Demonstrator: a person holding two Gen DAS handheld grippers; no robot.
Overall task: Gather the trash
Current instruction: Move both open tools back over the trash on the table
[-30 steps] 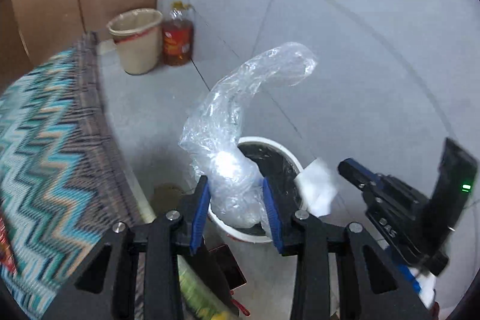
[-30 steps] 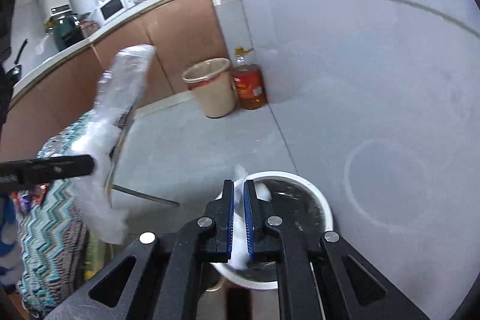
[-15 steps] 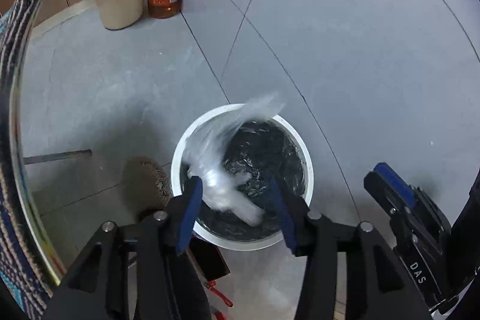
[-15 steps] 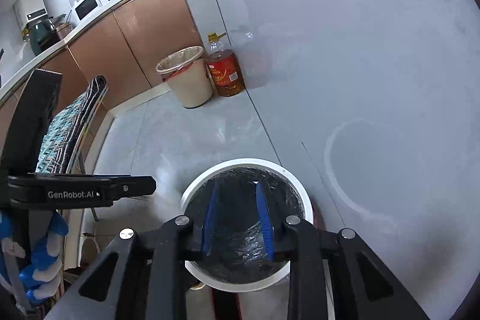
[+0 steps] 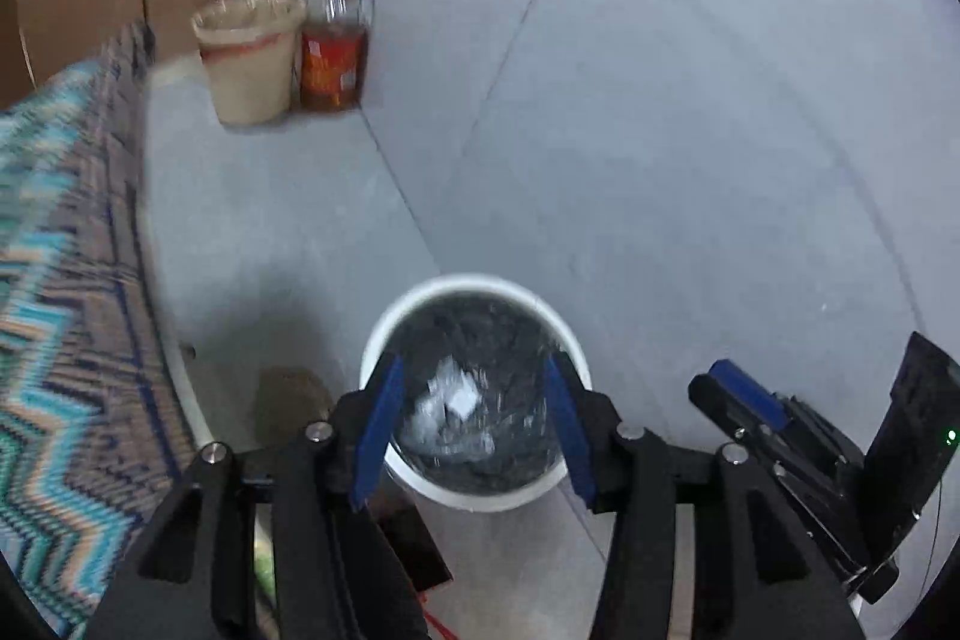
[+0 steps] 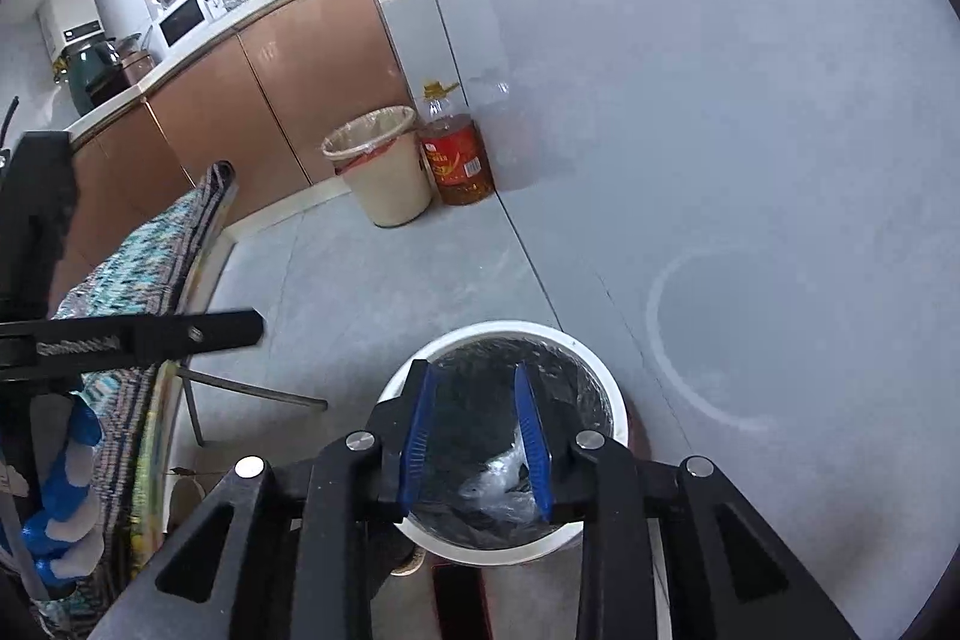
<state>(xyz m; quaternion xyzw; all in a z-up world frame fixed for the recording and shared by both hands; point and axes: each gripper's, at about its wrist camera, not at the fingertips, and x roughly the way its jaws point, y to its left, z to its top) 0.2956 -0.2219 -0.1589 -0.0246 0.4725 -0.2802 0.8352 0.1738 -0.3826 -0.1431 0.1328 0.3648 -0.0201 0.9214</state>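
A white trash bin (image 5: 468, 289) with a black liner stands on the grey floor below both grippers; it also shows in the right wrist view (image 6: 606, 370). Crumpled clear plastic and white paper trash (image 5: 450, 412) lies inside it, seen too in the right wrist view (image 6: 498, 487). My left gripper (image 5: 471, 430) is open and empty above the bin. My right gripper (image 6: 474, 436) is open and empty above the bin; it also shows at the right of the left wrist view (image 5: 750, 400).
A table with a zigzag cloth (image 5: 54, 340) stands to the left, with a metal leg (image 6: 252, 388). A beige lined bin (image 6: 384, 172) and an oil bottle (image 6: 456, 148) stand by brown cabinets (image 6: 270, 100). A dark object (image 6: 456, 598) lies beside the white bin.
Both grippers have opened. The plastic bag from the left one and the white paper from the right one have dropped into the bin. The left gripper has drawn back towards the table.
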